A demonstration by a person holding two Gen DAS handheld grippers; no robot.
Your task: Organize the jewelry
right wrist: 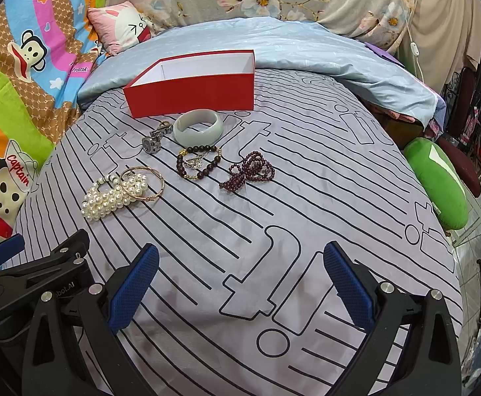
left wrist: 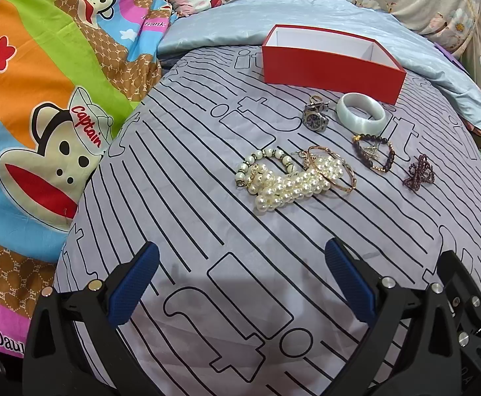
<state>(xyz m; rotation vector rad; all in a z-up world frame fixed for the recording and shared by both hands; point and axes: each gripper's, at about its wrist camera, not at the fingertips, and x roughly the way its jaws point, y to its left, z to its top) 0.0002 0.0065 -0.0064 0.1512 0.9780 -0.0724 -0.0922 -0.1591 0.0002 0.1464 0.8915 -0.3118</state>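
Both tongs (left wrist: 240, 283) (right wrist: 240, 283) gape; cartoon blanket (left wrist: 42, 105) reads "Captain".

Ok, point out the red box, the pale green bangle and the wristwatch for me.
Red open cardboard box (right wrist: 194, 94): right wrist view, front wall.
Pale green stone bangle (right wrist: 187, 138): right wrist view, near rim.
Silver metal wristwatch (left wrist: 313, 120): left wrist view, dial.

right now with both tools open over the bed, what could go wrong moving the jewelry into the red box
1. The gold bangle lies tangled over the pearl bracelet, so lifting one may drag the other.
2. The purple bead strand is loose and could snag or slip from the right tool.
3. The red box sits on soft bedding, so a nudge might tip or shift it.
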